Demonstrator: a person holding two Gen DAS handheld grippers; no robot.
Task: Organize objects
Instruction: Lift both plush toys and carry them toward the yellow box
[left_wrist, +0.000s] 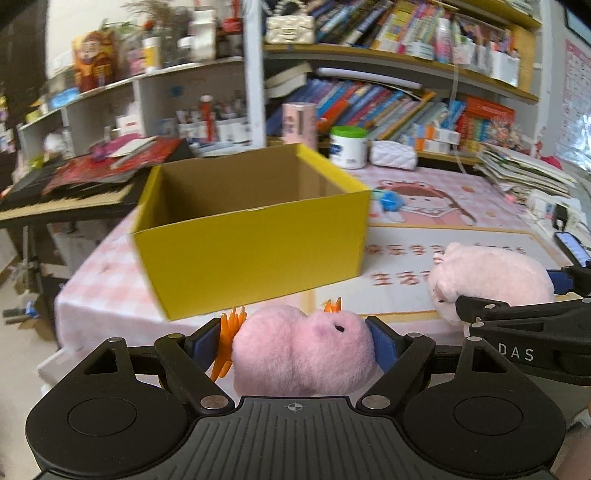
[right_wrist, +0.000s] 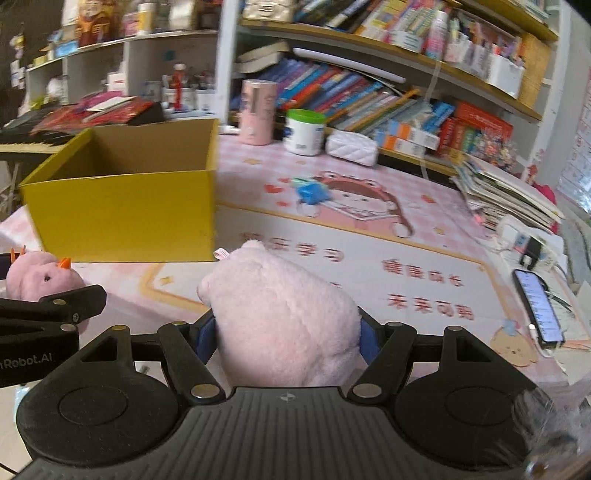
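Both grippers, the left gripper (left_wrist: 303, 345) clamped on a pink plush with orange spikes (left_wrist: 301, 354) and the right gripper (right_wrist: 286, 332) on a pale pink plush (right_wrist: 284, 317), face the open yellow box (left_wrist: 251, 236) at 12 and 10 o'clock; each toy should clear the near rim before release.

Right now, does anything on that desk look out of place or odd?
Mostly the small blue toy, lying alone mid-mat while both plush toys are gripped. The yellow box sits askew, and a phone lies near the desk's edge. Nothing looks spilled or damaged.
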